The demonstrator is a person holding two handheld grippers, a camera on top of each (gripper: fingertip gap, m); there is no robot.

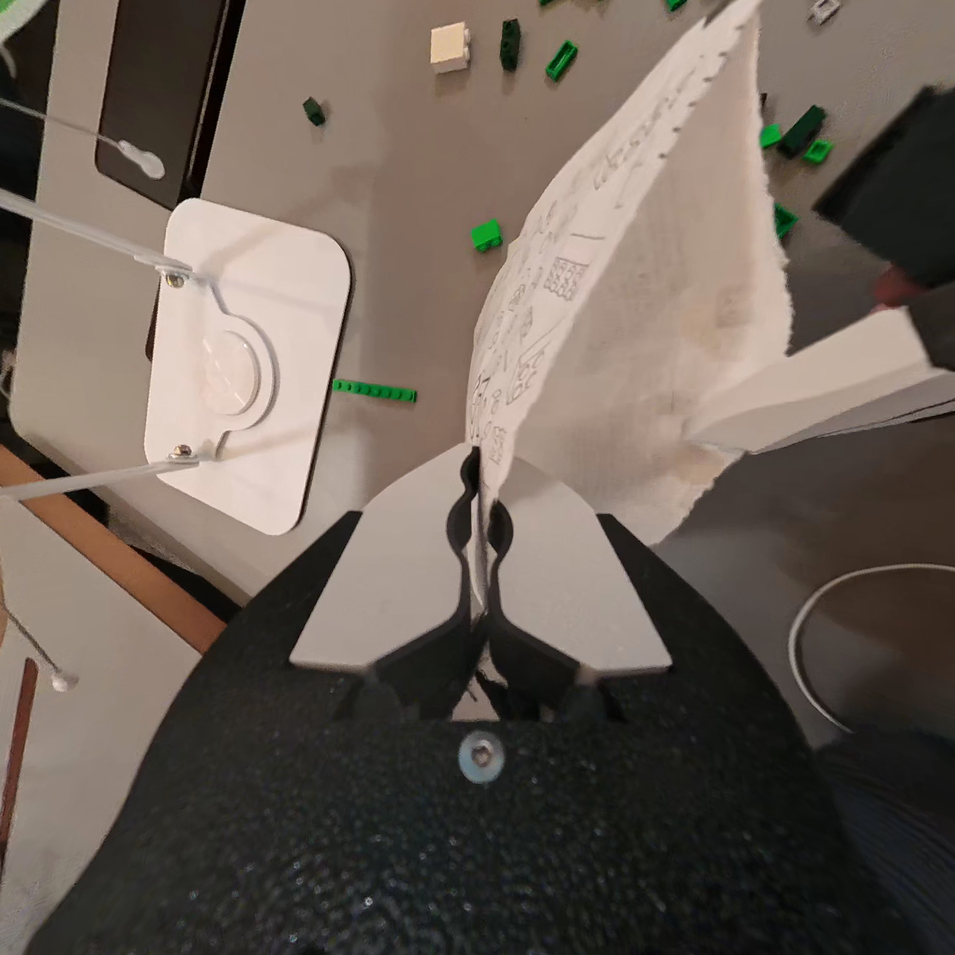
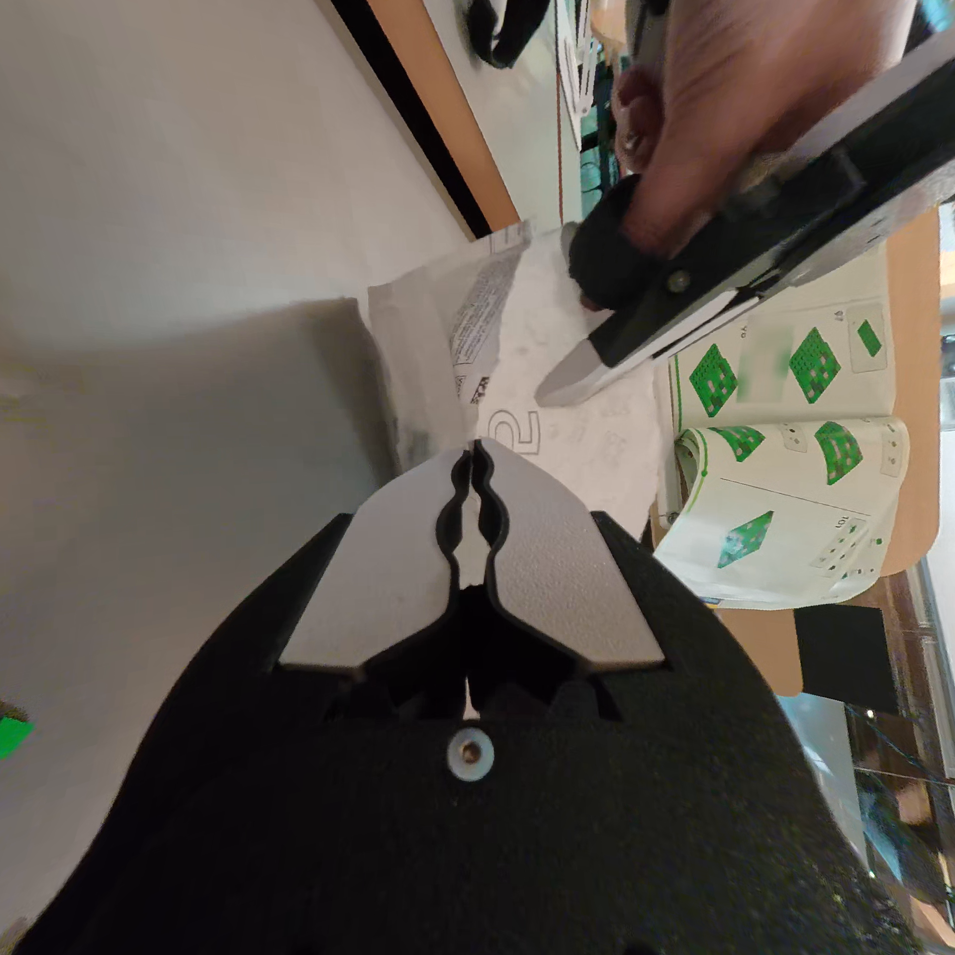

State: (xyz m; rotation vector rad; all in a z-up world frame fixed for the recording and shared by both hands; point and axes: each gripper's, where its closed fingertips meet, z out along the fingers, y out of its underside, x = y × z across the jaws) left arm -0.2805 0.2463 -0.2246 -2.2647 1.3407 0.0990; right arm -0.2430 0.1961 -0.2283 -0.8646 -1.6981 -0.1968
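My left gripper (image 1: pixel 478 455) is shut on the edge of a white paper bag (image 1: pixel 646 310) printed with line drawings. The bag is held up off the grey table (image 1: pixel 403 181), and its top edge is ragged. One finger of the right gripper (image 1: pixel 837 382) reaches the bag from the right. In the right wrist view my right gripper (image 2: pixel 473 457) is shut on another part of the same bag (image 2: pixel 584 455), with paper showing between the pads. The left gripper (image 2: pixel 558 390), held by a hand (image 2: pixel 723 103), pinches the bag farther off.
Loose green bricks (image 1: pixel 486 235), a long green plate (image 1: pixel 374 390) and a white brick (image 1: pixel 450 49) lie on the table. A white board with a clear bracket (image 1: pixel 232 362) is at left. An open instruction booklet (image 2: pixel 775 517) lies at right. A white cable (image 1: pixel 827 620) is nearby. The tips of one gripper are about 7 centimetres away from the tips of the other. The left tips stand about 15 centimetres off the long green plate (image 1: pixel 374 390).
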